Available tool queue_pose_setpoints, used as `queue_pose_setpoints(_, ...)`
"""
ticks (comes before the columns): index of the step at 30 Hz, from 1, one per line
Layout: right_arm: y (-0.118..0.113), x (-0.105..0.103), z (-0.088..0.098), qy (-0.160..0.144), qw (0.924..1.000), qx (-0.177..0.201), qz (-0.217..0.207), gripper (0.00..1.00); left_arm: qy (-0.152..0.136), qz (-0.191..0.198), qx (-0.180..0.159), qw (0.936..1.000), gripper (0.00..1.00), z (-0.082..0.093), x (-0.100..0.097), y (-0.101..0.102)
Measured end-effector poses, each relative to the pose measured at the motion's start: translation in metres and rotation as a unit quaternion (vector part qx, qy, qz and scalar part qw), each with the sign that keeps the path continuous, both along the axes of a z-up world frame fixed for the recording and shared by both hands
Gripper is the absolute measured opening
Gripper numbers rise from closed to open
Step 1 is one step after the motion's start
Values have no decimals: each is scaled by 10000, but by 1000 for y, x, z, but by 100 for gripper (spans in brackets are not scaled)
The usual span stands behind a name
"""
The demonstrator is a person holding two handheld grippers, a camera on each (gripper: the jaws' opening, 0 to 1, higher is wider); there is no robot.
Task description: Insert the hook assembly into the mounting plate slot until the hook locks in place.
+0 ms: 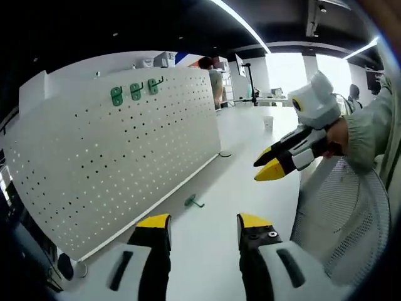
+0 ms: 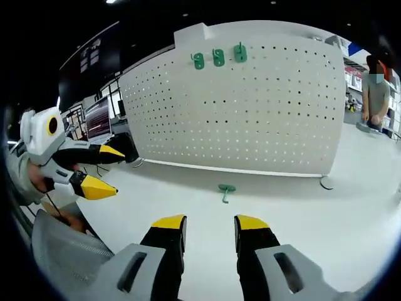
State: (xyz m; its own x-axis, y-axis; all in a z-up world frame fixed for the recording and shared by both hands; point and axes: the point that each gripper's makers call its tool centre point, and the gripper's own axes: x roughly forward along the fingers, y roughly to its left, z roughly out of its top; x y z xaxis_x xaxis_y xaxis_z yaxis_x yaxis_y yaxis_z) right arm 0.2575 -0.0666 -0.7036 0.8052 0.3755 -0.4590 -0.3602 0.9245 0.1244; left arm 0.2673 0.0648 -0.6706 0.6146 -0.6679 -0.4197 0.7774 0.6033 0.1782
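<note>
While both grippers hang above the white table (image 2: 351,207) with nothing held, the task looks barely begun. One loose green hook (image 2: 225,189) lies flat on the table near the foot of the pegboard (image 2: 250,106), at about 12 o'clock from the right gripper (image 2: 210,224), well apart from it. Left gripper (image 1: 203,222): fingers apart, empty. Right gripper: fingers apart, empty. Count: three green hooks (image 2: 218,58) already mounted in a row near the board's top edge; one hook on the table; one pegboard. Left to do, by my reading: pick up, insert, lock.
</note>
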Motion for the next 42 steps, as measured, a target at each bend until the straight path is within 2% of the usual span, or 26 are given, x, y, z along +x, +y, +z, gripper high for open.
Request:
queue_pose_setpoints(10,-4,-5,4,-23,9998,181,-72,29,-90,-379,531,9978,41,-14,24,-11)
queue_pose_setpoints(13,-6,-6,3,-68,9999,83,-72,28,-94,-464,650,9968,39,-17,33,-15)
queue_pose_setpoints(20,-9,-8,-4,17,9998,174,-128,28,-213,-801,1000,9915,38,-24,57,-28)
queue_pose_setpoints(25,-10,-7,-6,39,9996,250,-157,28,-195,-927,1225,9879,38,-34,73,-30)
queue_pose_setpoints(33,-6,-8,-9,64,9996,279,-79,28,-107,-1122,1449,9830,38,-46,95,-36)
queue_pose_setpoints(37,-6,-8,-7,44,9993,351,-101,28,186,-1254,1397,9821,38,-56,105,-41)
queue_pose_setpoints(42,-8,-7,-5,59,9988,451,-152,28,169,-1432,1638,9759,33,-69,121,-43)
